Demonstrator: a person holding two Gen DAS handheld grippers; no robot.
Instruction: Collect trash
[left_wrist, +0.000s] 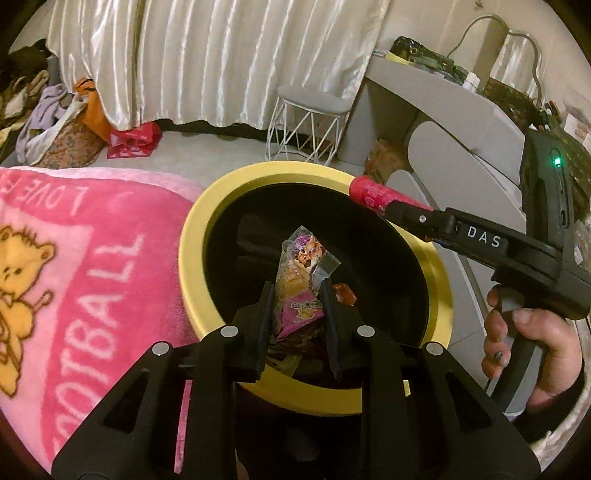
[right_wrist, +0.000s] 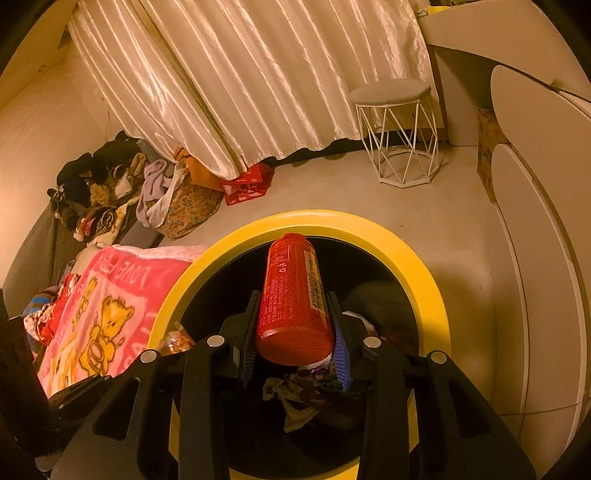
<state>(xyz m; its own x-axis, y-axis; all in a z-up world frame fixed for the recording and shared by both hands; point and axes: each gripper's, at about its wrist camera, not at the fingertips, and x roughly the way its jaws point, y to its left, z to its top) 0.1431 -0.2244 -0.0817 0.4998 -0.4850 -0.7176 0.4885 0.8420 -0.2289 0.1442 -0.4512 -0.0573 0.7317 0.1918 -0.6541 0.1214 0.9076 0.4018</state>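
Your left gripper pinches a purple snack wrapper above the yellow-rimmed bin. Your right gripper clamps a red bottle over the same bin's mouth. A pink blanket lies just beside it.

bins: 1 | red bottles: 1 | snack wrappers held: 1 | stools: 1 | tools: 2

this is a home bedroom. a pink fleece blanket with a cartoon bear covers the bed, long satin curtains hang to the floor, clothes and bags pile up in a corner, and a small wire-legged stool stands beside a white vanity surface.
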